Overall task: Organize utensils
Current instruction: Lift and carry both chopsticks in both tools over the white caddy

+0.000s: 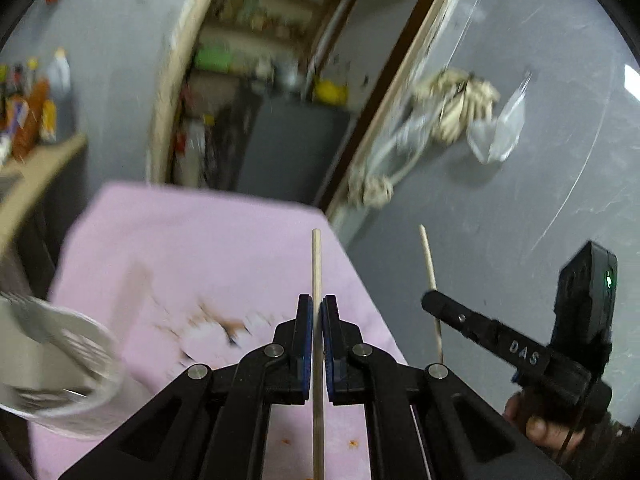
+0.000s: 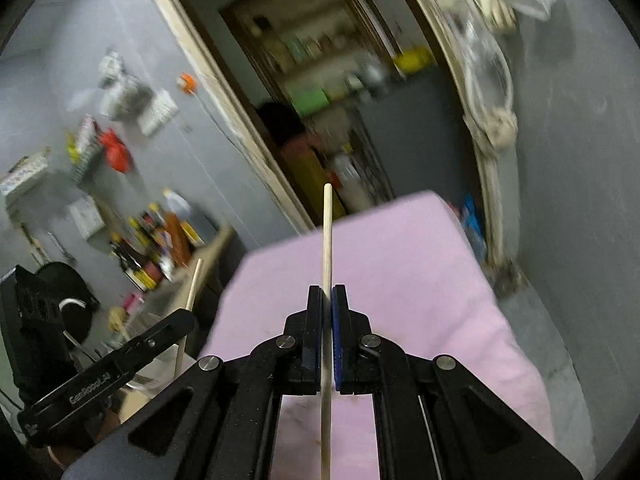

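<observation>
My left gripper (image 1: 317, 307) is shut on a pale wooden chopstick (image 1: 317, 264) that sticks forward above the pink-covered table (image 1: 192, 248). My right gripper (image 2: 327, 295) is shut on a second wooden chopstick (image 2: 327, 232), also held in the air over the table (image 2: 400, 264). In the left wrist view the right gripper (image 1: 434, 298) shows at the right with its chopstick (image 1: 429, 260). In the right wrist view the left gripper (image 2: 188, 316) shows at the left with its chopstick (image 2: 194, 284). A blurred clear glass holder with metal utensils (image 1: 60, 360) stands at the table's left edge.
Grey walls surround the table. An open doorway (image 1: 260, 80) behind it leads to cluttered shelves. A side shelf with bottles (image 2: 160, 240) stands to the left. A rope and plastic bag (image 1: 460, 112) hang on the right wall. Stains and crumbs (image 1: 216, 328) mark the cloth.
</observation>
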The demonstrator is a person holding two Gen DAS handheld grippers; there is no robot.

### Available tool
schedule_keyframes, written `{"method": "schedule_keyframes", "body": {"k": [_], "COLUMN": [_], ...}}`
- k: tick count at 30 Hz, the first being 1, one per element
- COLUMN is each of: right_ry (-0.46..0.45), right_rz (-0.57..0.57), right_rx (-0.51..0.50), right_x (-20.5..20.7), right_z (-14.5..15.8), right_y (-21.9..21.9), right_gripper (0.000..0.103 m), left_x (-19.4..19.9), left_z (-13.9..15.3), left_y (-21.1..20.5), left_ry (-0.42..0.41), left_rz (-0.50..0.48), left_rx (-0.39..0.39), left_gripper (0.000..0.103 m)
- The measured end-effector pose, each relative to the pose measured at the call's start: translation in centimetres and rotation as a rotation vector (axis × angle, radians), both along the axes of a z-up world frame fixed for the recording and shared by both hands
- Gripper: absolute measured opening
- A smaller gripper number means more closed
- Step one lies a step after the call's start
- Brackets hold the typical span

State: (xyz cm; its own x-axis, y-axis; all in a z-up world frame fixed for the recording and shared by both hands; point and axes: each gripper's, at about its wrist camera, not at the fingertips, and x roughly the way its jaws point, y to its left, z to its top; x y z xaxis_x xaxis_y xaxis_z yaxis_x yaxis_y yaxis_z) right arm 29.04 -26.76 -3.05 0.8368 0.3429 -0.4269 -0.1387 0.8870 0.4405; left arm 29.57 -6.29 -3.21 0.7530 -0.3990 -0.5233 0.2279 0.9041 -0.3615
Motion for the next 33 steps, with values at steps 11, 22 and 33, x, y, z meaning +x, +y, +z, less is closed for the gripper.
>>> {"method": "schedule_keyframes", "body": {"k": [11,22,33], "right_ry": [-0.29,-0.36,-0.287], "right_rz": [0.07,0.106,0.075], "right_rx": [0.04,0.149,0.091], "right_x": [-1.8,1.0,3.9], "right_z": [7.9,6.8,2.1], "right_y": [8.4,16.7,19.5], "right_gripper": [0.004,0.004,0.004], "left_x": [-4.1,-4.1,-0.7], "left_z": [7.3,7.6,2.9], "left_y": [8.3,22.9,26.6], "left_ry": [-0.227,-0.231,-0.191], "left_rz": [0.145,0.487,0.564], "left_rx": [0.042,-0.141,-0.182], "left_gripper": [0.005,0.005,0.005]}}
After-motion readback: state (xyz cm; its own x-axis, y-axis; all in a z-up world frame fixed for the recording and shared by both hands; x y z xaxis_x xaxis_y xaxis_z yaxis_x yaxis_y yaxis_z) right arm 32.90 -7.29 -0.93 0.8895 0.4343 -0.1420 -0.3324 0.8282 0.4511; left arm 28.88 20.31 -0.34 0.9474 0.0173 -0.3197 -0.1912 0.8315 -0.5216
